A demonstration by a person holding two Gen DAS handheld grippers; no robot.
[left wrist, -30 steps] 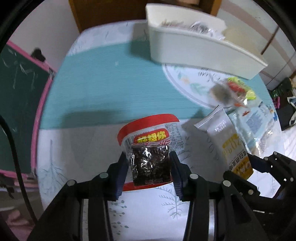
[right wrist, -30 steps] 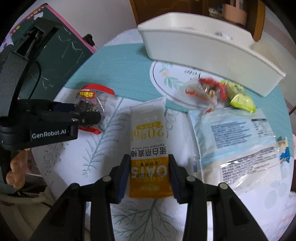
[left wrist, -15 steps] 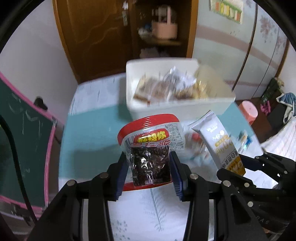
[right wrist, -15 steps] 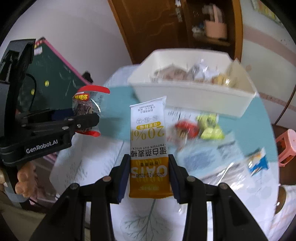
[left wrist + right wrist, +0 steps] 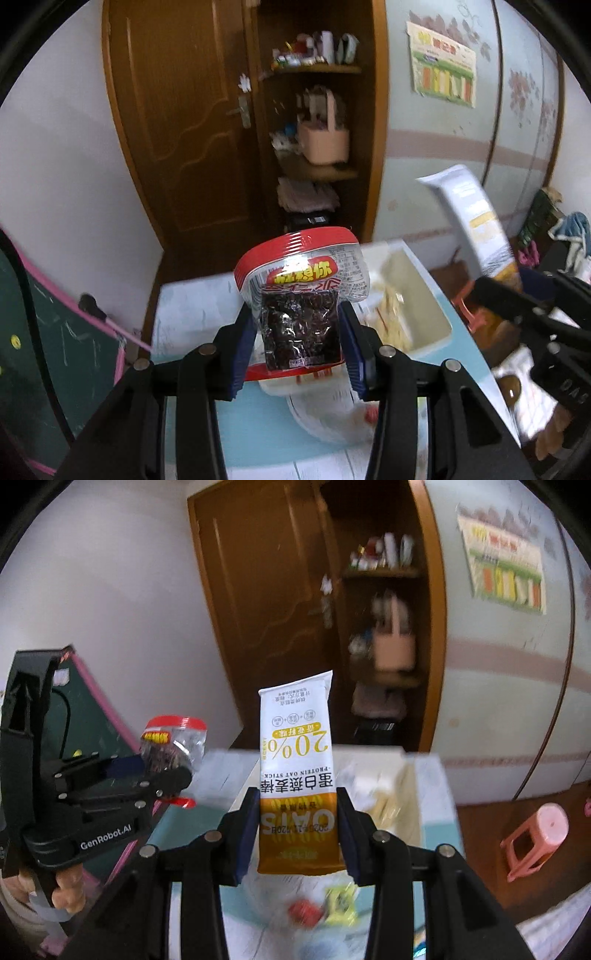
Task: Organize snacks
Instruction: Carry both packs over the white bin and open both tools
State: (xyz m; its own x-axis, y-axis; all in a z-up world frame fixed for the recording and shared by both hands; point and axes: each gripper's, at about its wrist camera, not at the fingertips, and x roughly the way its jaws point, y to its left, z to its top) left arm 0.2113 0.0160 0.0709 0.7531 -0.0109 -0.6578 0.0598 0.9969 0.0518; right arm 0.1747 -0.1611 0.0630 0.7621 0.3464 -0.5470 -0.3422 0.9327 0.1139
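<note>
left hand-held gripper [image 5: 297, 345]: clamped on red packet [image 5: 301, 306] | right hand-held gripper [image 5: 297, 829]: clamped on oat stick [image 5: 297, 775] | bin [image 5: 417, 299]: below, ahead

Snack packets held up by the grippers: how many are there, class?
2. The red-topped packet is in the left gripper; the oat bar is in the right gripper. Others below are blurred.

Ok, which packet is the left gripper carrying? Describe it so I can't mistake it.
Above the white bin, the left gripper pinches a clear pouch of dark pieces. Its red rim and yellow lettering differ from the tall white-and-orange oat stick beside it.
</note>
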